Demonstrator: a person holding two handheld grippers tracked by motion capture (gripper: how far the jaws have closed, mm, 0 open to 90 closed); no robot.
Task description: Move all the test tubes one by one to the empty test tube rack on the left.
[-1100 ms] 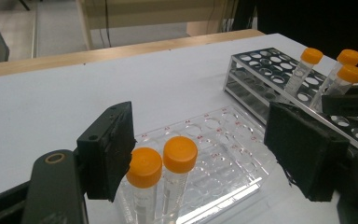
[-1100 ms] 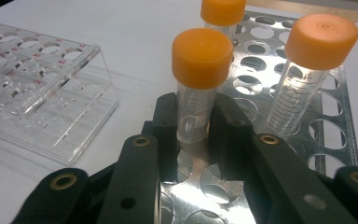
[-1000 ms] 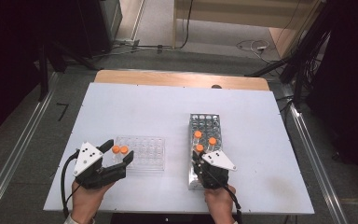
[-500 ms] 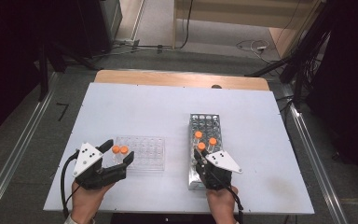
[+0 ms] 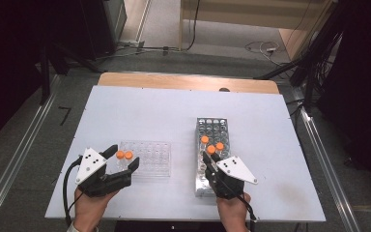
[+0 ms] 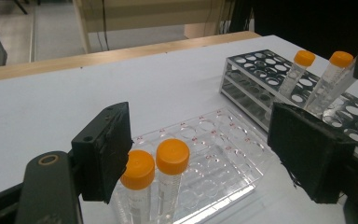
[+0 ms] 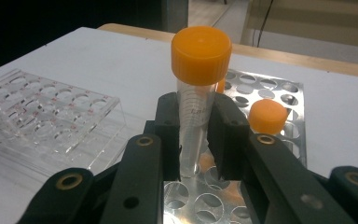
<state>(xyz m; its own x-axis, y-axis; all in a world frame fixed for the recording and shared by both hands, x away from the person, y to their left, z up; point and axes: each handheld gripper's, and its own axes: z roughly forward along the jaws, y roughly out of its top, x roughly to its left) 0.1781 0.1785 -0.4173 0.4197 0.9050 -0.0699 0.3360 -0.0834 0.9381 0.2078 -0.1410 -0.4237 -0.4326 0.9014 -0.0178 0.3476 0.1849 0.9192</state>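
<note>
Right claw [image 7: 193, 135]: clamped on a clear tube with orange cap [image 7: 200, 56], held upright over the near end of the metal rack [image 5: 212, 126], right of table [image 5: 140, 106] centre; tube tip apparently just clear of the holes. Risk: tip catching a hole rim, tilting the tube in the pads. Left claw [image 6: 205, 158]: wide, empty, straddling two capped tubes [image 6: 161, 163] in the clear rack [image 5: 147, 157] near the table's front-left edge; a bump could topple them.

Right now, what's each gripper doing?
Left gripper: open, holding nothing.
Right gripper: shut on an orange-capped tube above the metal rack.
</note>
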